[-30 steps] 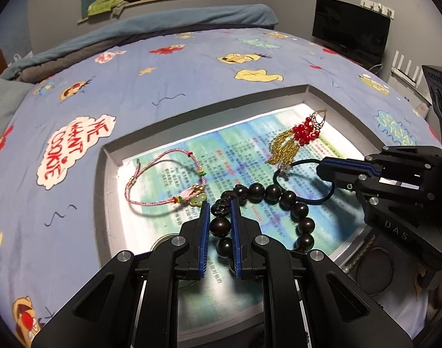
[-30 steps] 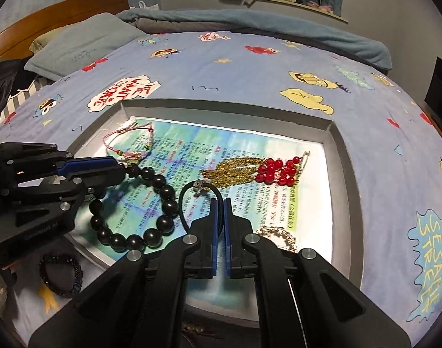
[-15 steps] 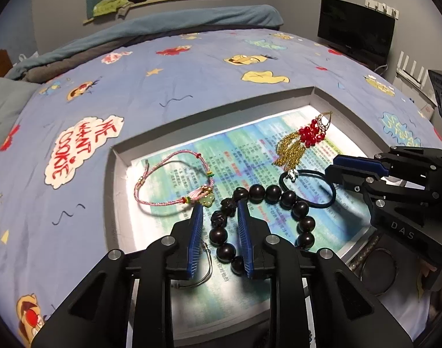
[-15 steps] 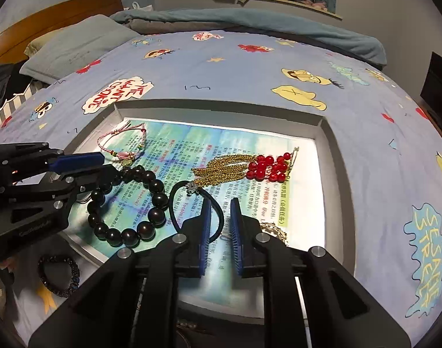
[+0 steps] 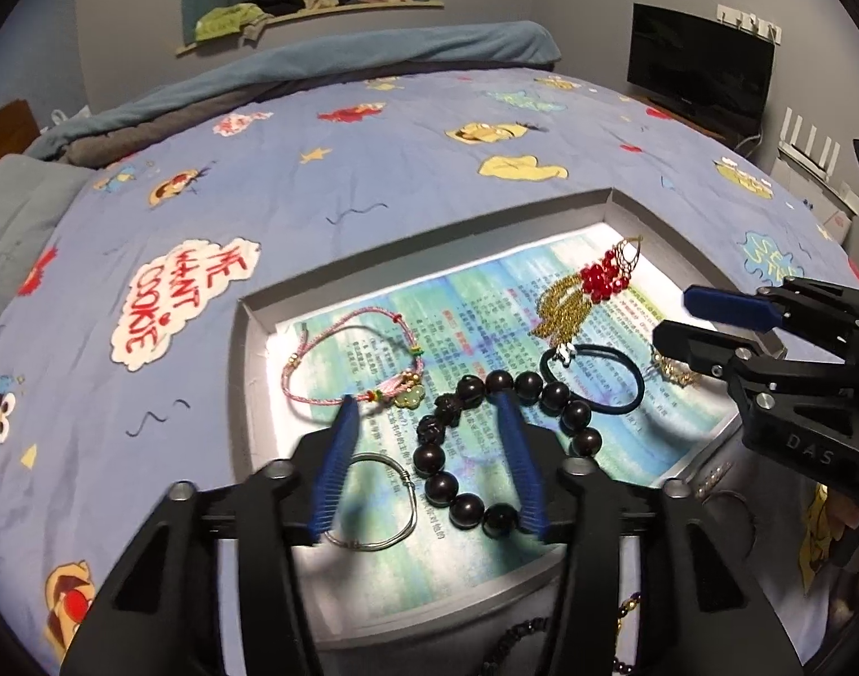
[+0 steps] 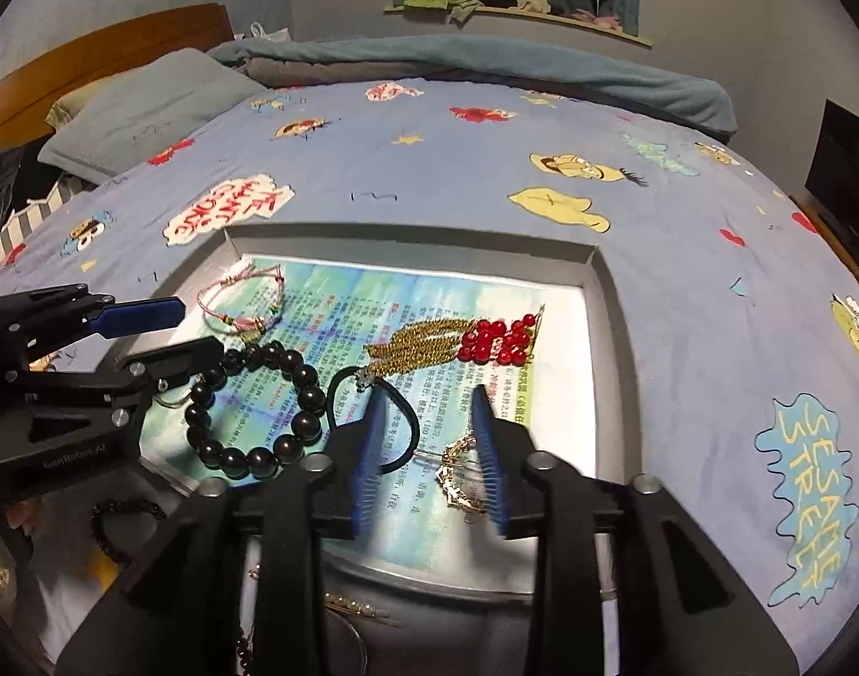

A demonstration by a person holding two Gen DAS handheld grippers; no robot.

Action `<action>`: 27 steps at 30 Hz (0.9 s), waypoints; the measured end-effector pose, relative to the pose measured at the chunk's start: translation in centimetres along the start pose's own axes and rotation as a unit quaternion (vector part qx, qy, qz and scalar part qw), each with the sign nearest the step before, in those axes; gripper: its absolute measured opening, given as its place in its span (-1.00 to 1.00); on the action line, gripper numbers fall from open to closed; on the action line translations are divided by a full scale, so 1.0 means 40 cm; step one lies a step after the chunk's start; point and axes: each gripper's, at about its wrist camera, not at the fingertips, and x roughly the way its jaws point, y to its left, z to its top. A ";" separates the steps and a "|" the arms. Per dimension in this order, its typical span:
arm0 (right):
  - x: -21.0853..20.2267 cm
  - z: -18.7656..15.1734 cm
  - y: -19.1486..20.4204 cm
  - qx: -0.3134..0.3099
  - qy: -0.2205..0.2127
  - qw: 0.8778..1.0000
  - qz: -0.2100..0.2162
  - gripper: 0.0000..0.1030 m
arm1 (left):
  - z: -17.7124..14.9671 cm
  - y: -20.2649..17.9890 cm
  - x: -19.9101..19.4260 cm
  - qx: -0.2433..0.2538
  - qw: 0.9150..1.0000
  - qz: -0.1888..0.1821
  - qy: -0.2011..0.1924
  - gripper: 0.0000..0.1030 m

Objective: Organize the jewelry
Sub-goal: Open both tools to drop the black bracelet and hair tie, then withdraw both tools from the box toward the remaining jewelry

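Note:
A grey tray (image 5: 243,349) (image 6: 604,304) lined with printed paper lies on the bed. In it are a dark bead bracelet (image 5: 542,388) (image 6: 294,377), a black hair tie (image 5: 627,363) (image 6: 339,388), a pink cord bracelet (image 5: 345,327) (image 6: 226,287), a gold tassel piece with red beads (image 5: 598,276) (image 6: 486,338), a silver wire hoop (image 5: 395,484) and a small gold piece (image 6: 457,473). My left gripper (image 5: 429,405) (image 6: 164,332) is open over the bead bracelet. My right gripper (image 6: 426,394) (image 5: 677,315) is open above the hair tie and the gold piece.
The tray sits on a blue cartoon-print bedspread (image 5: 317,186). A small dark bead bracelet (image 6: 125,524) and a pearl strand (image 6: 356,605) lie below the tray's near edge. A pillow (image 6: 147,107) and wooden headboard (image 6: 91,56) are at the left, a TV (image 5: 700,73) at the right.
Both grippers have opened and pulled back. The left let go of the dark bead bracelet and the right let go of the black hair tie; both now lie in the tray.

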 end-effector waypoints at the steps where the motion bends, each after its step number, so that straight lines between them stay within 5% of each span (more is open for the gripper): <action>1: -0.006 0.001 -0.002 0.001 -0.003 1.000 -0.001 -0.17 | 0.000 0.000 -0.008 -0.001 1.000 0.003 -0.003 0.21; 10: -0.085 0.000 -0.024 0.024 -0.032 0.999 -0.009 0.33 | -0.003 0.003 -0.051 -0.017 1.000 0.012 -0.006 0.52; 27: -0.199 -0.024 -0.013 0.021 -0.057 0.998 0.003 0.69 | -0.029 0.000 -0.143 -0.006 0.998 0.055 -0.010 0.74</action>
